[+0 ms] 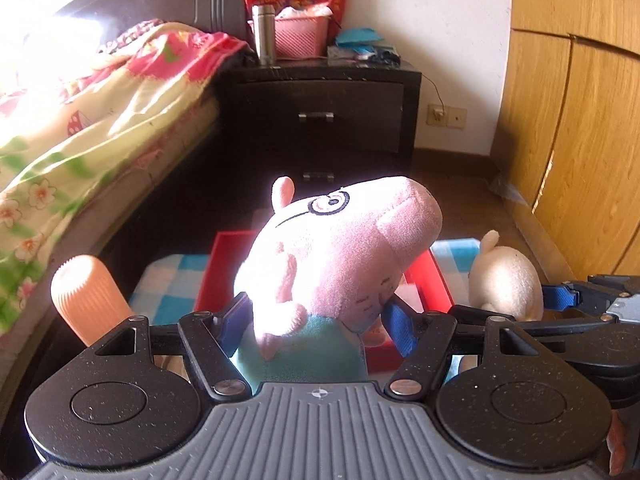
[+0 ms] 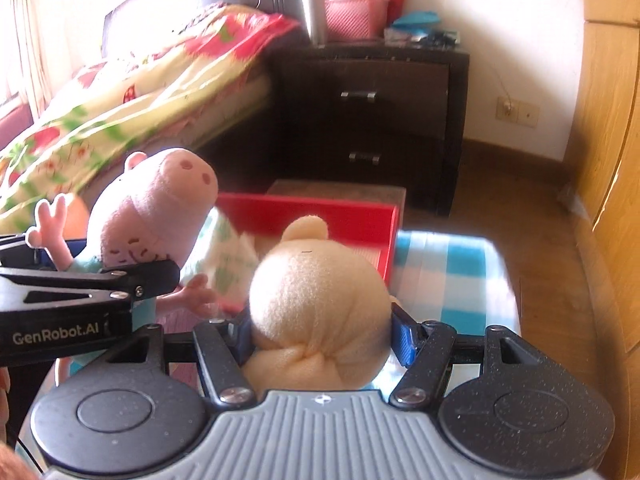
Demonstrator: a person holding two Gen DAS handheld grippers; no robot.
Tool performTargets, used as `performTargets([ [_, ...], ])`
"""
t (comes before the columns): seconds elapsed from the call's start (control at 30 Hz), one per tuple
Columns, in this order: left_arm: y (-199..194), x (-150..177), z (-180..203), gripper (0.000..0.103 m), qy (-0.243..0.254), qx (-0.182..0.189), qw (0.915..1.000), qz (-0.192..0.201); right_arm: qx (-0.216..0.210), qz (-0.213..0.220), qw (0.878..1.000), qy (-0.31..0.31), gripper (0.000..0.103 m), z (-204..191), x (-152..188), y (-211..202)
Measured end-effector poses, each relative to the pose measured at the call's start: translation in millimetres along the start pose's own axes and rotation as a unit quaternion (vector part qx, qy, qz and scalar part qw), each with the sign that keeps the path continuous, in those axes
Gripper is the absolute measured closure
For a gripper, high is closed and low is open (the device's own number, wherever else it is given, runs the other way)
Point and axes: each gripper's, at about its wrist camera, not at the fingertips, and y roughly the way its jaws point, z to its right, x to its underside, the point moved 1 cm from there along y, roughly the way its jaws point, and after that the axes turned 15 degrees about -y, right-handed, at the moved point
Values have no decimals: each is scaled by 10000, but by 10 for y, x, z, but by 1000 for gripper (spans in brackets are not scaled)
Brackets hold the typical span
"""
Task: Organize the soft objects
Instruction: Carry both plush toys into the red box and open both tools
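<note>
My left gripper (image 1: 316,320) is shut on a pink pig plush (image 1: 340,252) with glasses and a teal shirt, held above a red box (image 1: 434,280). The pig also shows in the right wrist view (image 2: 156,208) at left, with the left gripper (image 2: 80,292) under it. My right gripper (image 2: 324,332) is shut on a cream round plush (image 2: 320,304), in front of the red box (image 2: 308,216). The cream plush shows in the left wrist view (image 1: 504,280) at right, beside the right gripper (image 1: 568,296).
A blue-and-white checked cloth (image 2: 440,264) lies under the red box. An orange ribbed bottle (image 1: 84,296) stands at left. A bed with a floral quilt (image 1: 80,112) is at left, a dark nightstand (image 1: 320,112) behind, wooden wardrobe doors (image 1: 580,120) at right.
</note>
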Motion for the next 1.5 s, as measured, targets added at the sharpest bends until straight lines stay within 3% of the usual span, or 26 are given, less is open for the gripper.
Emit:
performTargets([
  [0.4,335,-284,-21,34,-255,-275,9988,314,237,244,9992,-213,61,24,-364,309],
  [0.57,514,-326,41,34,-174,-388,9984,374,148,292,9993,-160,61,19,-419,493],
  [1.33,1138,-430,-104,34,-364,-660,9971,93,320,1,9992,224,61,285,-379,1206],
  [1.5,1192,-431,-94,31,-287,-696,9972,31,332,-32,9990,290,55,312,-356,1314],
])
